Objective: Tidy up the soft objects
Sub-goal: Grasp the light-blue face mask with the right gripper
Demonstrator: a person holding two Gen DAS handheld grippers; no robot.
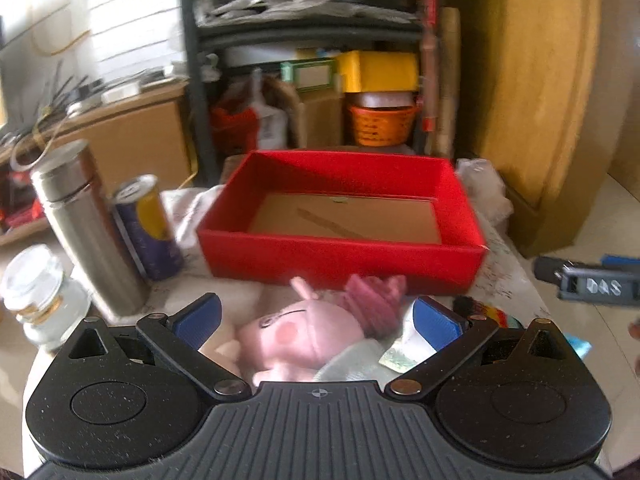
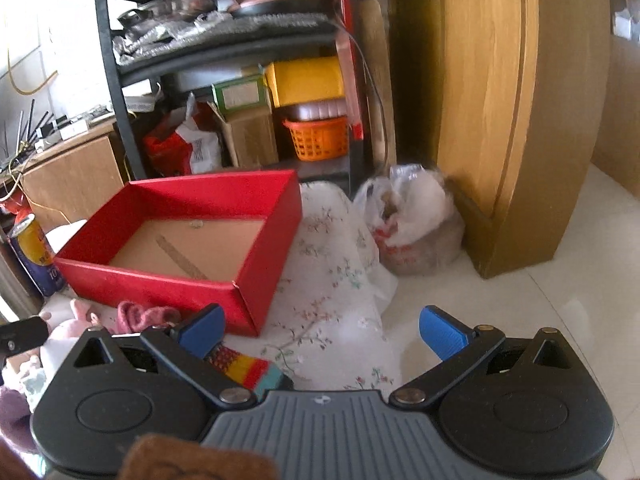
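Between the spread left gripper fingers — pink plush pig, snout pointing left.

Both grippers look alike. The left gripper has a black, speckled body with two round housings, a ribbed grey centre plate bearing a small crosshair mark, and black linkage arms with brass-coloured pivot pins. Its fingers end in ribbed blue pads. The right gripper shows the same build and blue pads.
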